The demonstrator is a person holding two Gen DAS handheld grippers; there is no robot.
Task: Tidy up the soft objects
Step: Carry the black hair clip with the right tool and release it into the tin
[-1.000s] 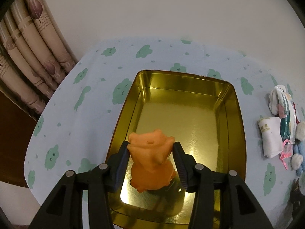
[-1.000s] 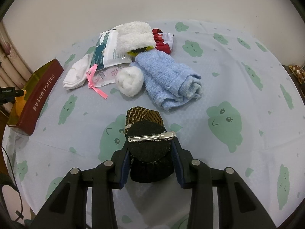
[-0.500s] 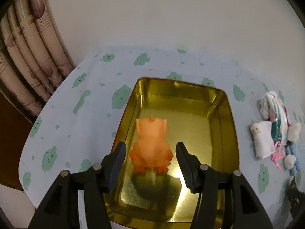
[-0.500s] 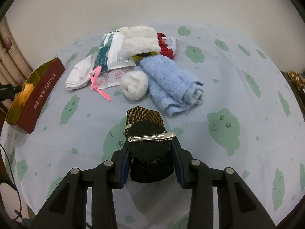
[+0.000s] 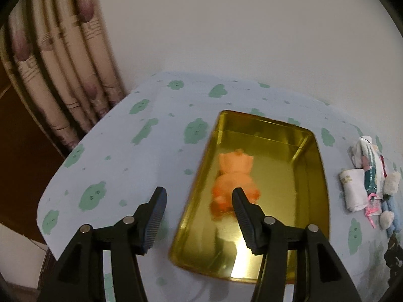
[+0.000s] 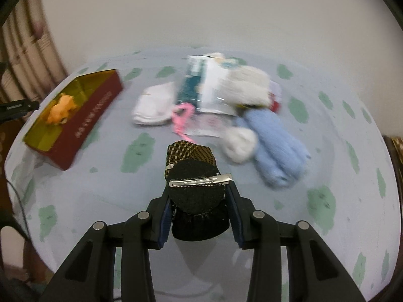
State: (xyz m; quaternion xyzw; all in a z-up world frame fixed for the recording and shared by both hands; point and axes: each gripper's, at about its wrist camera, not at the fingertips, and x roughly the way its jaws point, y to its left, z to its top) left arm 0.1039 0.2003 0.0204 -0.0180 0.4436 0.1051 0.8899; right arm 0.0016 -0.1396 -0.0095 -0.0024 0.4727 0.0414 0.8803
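The orange toy lies lengthwise in the gold tin, head toward the wall. The left tool hangs released; the right tool clenches a black hair clip above the cloud-print table.

Orange toy in gold tin; pale blue tablecloth with green blotches.

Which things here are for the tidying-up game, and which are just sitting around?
For the job:
orange toy animal
gold tin
black hair clip piece in the right gripper
blue towel
white sock

Just around:
curtain
tablecloth
wall
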